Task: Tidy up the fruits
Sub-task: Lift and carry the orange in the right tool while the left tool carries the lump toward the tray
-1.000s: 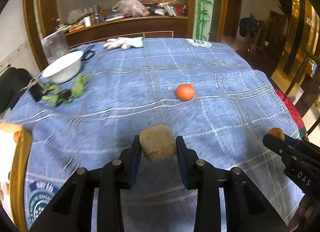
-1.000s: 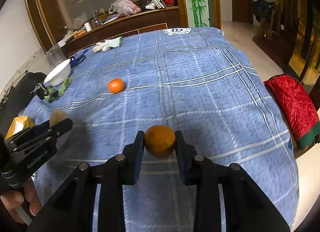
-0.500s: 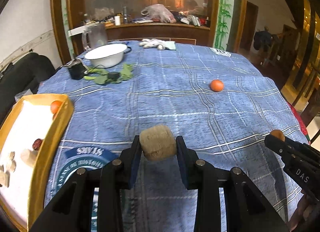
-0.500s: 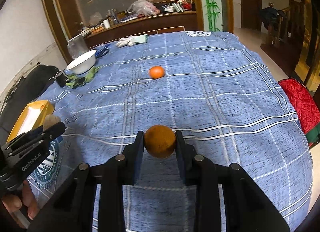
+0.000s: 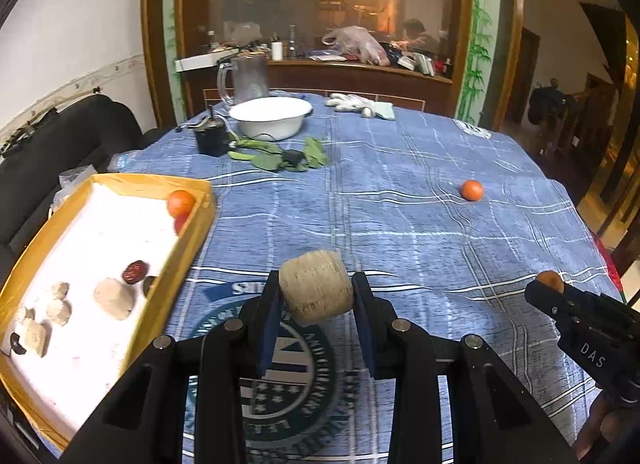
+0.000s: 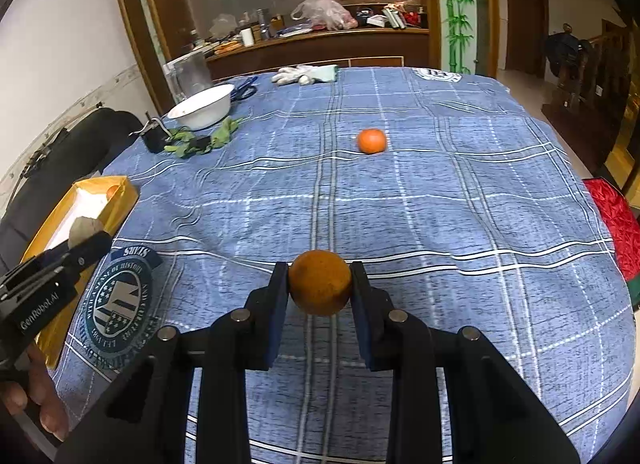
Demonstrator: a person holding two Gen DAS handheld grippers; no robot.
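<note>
Our left hand-held gripper (image 5: 316, 298) clamps a pale, rough, barrel-shaped fruit (image 5: 315, 291) just beside the yellow-rimmed white tray (image 5: 188, 252). Our right hand-held gripper (image 6: 320, 284) grips a round brownish-orange fruit (image 6: 320, 282), farther from the tray above the blue checked worktop (image 6: 440, 223). A bright orange tangerine (image 6: 371, 140) lies well apart from the tray.

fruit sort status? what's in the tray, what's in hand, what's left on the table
Done: the yellow tray already holds two small oranges, a red date and pale chunks. In hand: left gripper shut on a tan chunk, right gripper shut on a brown fruit. Left: one orange on the tablecloth.
</note>
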